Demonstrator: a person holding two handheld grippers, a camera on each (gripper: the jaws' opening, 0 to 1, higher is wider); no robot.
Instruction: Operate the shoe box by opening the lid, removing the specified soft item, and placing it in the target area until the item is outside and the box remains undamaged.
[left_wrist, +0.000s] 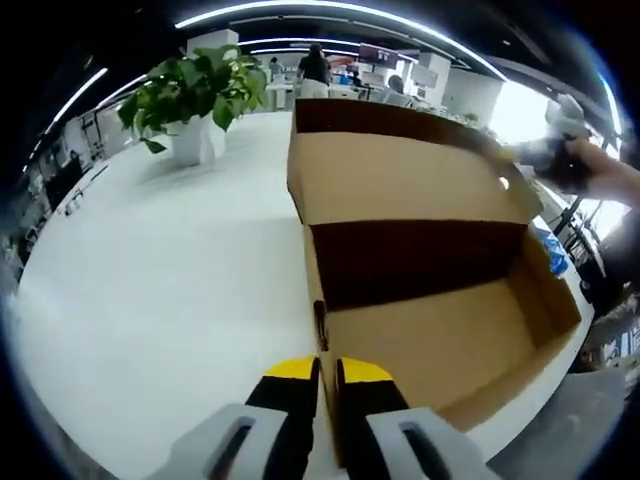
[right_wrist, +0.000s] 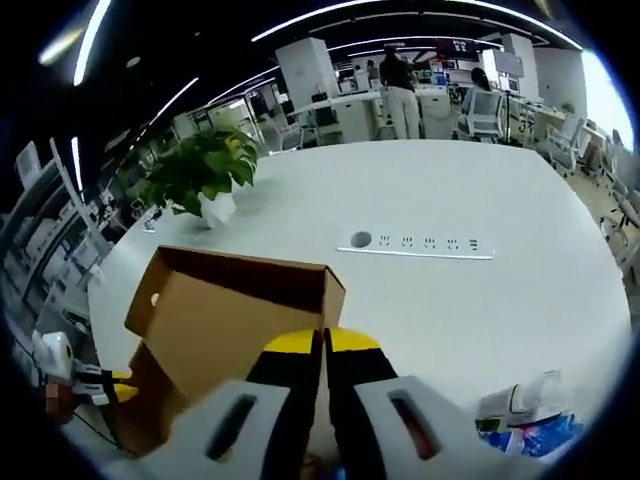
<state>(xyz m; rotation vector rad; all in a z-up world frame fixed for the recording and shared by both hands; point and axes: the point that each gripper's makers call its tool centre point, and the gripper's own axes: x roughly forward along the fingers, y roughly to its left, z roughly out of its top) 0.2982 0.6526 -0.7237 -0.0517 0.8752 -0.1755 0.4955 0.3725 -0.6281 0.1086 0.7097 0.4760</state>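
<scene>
Now both pairs of jaws pinch cardboard: left gripper (left_wrist: 327, 372) clamps the shoe box (left_wrist: 440, 300) front wall, right gripper (right_wrist: 322, 345) clamps the raised lid (right_wrist: 215, 315), box standing open on the white table (left_wrist: 170, 300).

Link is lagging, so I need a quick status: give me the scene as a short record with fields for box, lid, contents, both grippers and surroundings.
box: cardboard shoe box on white table
lid: open, raised flap
contents: interior looks empty in left gripper view
left gripper: jaws shut on the box's near wall
right gripper: jaws closed on lid edge
surroundings: potted plant, power strip, blue-white packet
</scene>
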